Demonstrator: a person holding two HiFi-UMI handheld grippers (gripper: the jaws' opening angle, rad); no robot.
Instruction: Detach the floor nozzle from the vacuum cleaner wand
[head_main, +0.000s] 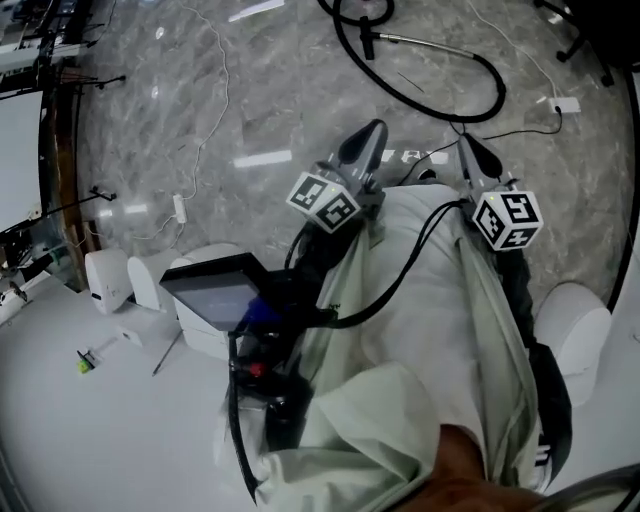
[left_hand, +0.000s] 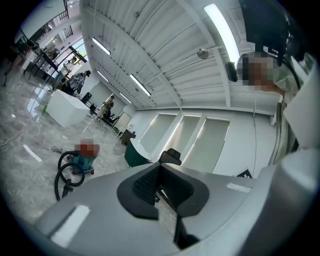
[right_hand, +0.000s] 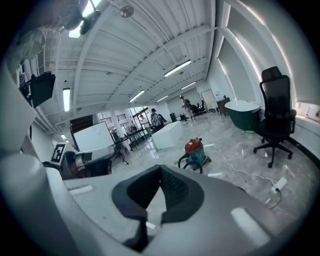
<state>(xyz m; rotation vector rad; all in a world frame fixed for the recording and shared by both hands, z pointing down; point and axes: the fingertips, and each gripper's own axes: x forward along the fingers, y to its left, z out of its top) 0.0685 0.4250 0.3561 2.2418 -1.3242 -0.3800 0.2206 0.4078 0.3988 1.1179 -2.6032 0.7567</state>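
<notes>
The vacuum's black hose (head_main: 440, 100) loops over the marble floor at the top of the head view, with a metal wand (head_main: 425, 44) lying along it. I cannot make out the floor nozzle. The teal canister vacuum with a red top (right_hand: 195, 150) stands far off in the right gripper view and, partly blurred over, in the left gripper view as the canister (left_hand: 82, 161). My left gripper (head_main: 368, 135) and right gripper (head_main: 468, 148) are held close to the body, well short of the hose. Both the left gripper (left_hand: 160, 166) and the right gripper (right_hand: 160, 168) are shut with nothing between the pads.
A white table (head_main: 70, 420) at lower left carries a device with a dark screen (head_main: 215, 290) and small white units (head_main: 108, 280). Thin cables and a power strip (head_main: 566, 104) lie on the floor. An office chair (right_hand: 273, 120) and a green tub (right_hand: 245, 112) stand to the right.
</notes>
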